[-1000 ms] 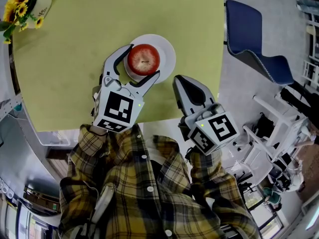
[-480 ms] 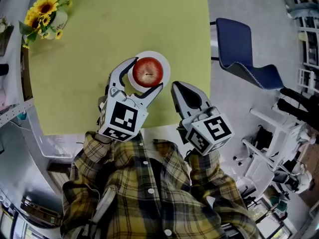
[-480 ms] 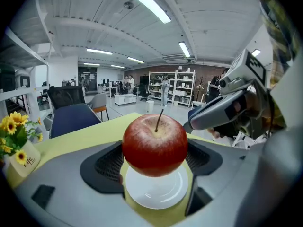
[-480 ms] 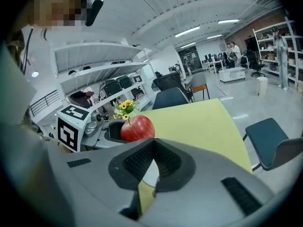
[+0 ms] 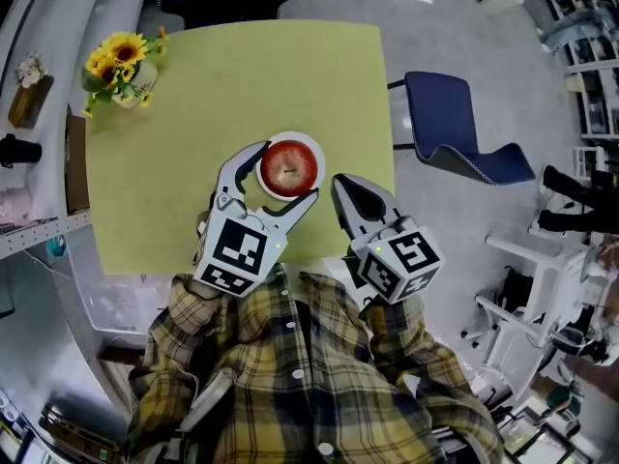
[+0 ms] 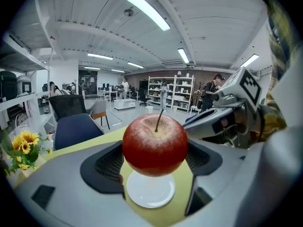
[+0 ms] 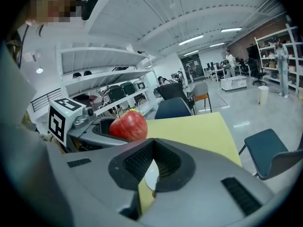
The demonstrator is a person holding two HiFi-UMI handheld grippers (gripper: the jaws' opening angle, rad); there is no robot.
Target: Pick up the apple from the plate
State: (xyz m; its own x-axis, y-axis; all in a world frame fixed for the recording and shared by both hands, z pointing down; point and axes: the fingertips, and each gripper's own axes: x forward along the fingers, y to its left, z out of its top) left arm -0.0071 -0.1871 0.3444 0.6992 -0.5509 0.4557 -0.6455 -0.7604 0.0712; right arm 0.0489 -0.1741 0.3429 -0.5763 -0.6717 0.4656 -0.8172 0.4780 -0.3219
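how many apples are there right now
1. The apple is clamped in the left hand-held gripper, clear above the plate. No other apple shows on the table.

It is bright in here. Long lights (image 6: 147, 11) on the ceiling shine down and leave white shiny spots on the floor (image 5: 426, 27). The table (image 5: 193, 114) is lit evenly, with only soft, faint shadows. The apple (image 6: 155, 145) looks sharp and has a pale shine on top. My own grey jaws sit so close to the cameras that they look fuzzy. Every picture bends round at the edges and goes dark in the corners.
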